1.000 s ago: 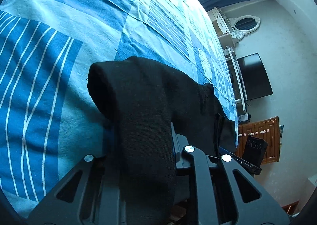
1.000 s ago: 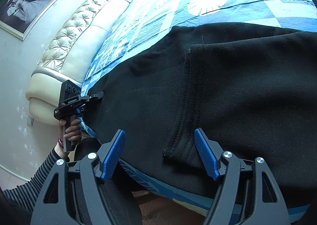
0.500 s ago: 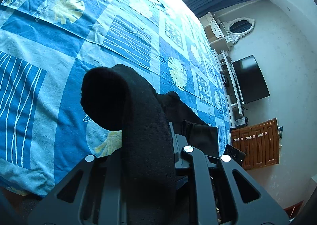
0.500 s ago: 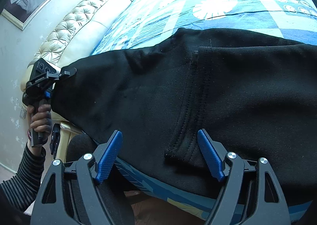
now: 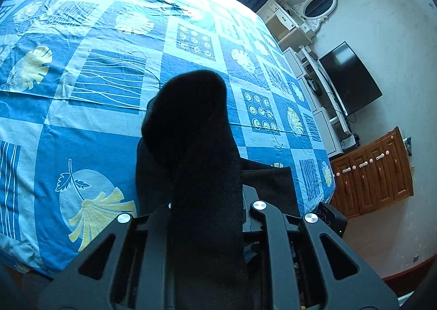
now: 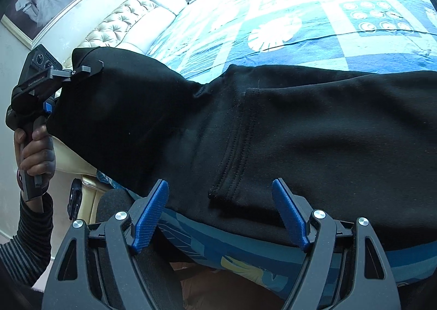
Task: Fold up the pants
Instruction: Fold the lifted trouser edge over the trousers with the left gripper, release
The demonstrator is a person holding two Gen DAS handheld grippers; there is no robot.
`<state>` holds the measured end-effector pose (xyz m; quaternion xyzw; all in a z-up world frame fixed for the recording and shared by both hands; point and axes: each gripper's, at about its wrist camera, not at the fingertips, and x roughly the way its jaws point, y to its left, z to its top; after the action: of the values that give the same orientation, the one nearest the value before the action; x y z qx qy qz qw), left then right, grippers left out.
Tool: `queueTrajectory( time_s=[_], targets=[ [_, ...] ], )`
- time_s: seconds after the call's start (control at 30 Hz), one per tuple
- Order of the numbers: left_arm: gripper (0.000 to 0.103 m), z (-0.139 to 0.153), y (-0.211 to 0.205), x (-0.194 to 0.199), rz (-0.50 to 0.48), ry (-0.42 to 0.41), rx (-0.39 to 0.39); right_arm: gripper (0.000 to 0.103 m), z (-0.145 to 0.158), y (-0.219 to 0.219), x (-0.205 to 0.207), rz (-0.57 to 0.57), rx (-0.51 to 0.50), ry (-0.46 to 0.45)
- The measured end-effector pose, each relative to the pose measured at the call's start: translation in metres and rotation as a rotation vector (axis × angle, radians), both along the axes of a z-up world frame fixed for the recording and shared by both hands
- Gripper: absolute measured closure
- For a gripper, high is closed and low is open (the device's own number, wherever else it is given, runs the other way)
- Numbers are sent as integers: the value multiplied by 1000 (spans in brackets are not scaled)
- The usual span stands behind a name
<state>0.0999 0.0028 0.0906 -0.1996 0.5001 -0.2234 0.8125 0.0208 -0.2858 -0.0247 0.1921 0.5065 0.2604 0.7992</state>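
While the bed (image 6: pixel 314 26) carries most of the black pants (image 6: pixel 314 140) near its front edge, the left gripper (image 6: pixel 90 69) pinches one end of them raised off the quilt; the right gripper (image 6: pixel 218 214), jaws spread, hangs over the pocket seam, touching nothing.

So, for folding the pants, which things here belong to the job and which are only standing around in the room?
Belong to the job:
- black pants
- left gripper, shut on the pants' end, lifted off the bed
- right gripper, open, near the pants' edge
- blue patterned bedspread, the folding surface

Just standing around:
- television
- wooden cabinet
- oval mirror
- framed picture
- tufted headboard
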Motion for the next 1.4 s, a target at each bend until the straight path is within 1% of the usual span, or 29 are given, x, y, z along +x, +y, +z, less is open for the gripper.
queueTrajectory(
  time_s=[0.17, 0.27, 0.33, 0.53, 0.63, 0.77, 0.93, 1.07, 1.4],
  targets=[
    [87, -4, -68, 3, -42, -25, 80, 26, 18, -45, 4, -113, 20, -31],
    [87, -11, -111, 2, -64, -56, 172, 26, 25, -78, 5, -194, 69, -31],
    [87, -19, -136, 1, -77, -68, 225, 26, 27, -98, 4, -241, 91, -31],
    [87, -47, -200, -3, -109, -108, 362, 26, 29, -145, -2, -349, 109, -45],
    [87, -61, -225, -5, -120, -100, 394, 26, 26, -164, -7, -390, 119, -45],
    [87, -81, -248, -8, -120, -96, 451, 26, 17, -183, -11, -433, 126, -32],
    [87, -102, -265, -10, -114, -90, 498, 26, 4, -191, -11, -457, 118, -7],
    [87, -107, -269, -12, -114, -115, 531, 26, -2, -198, -13, -472, 119, 4],
    [86, -117, -278, -16, -111, -147, 571, 26, -12, -206, -15, -490, 123, 29]
  ],
)
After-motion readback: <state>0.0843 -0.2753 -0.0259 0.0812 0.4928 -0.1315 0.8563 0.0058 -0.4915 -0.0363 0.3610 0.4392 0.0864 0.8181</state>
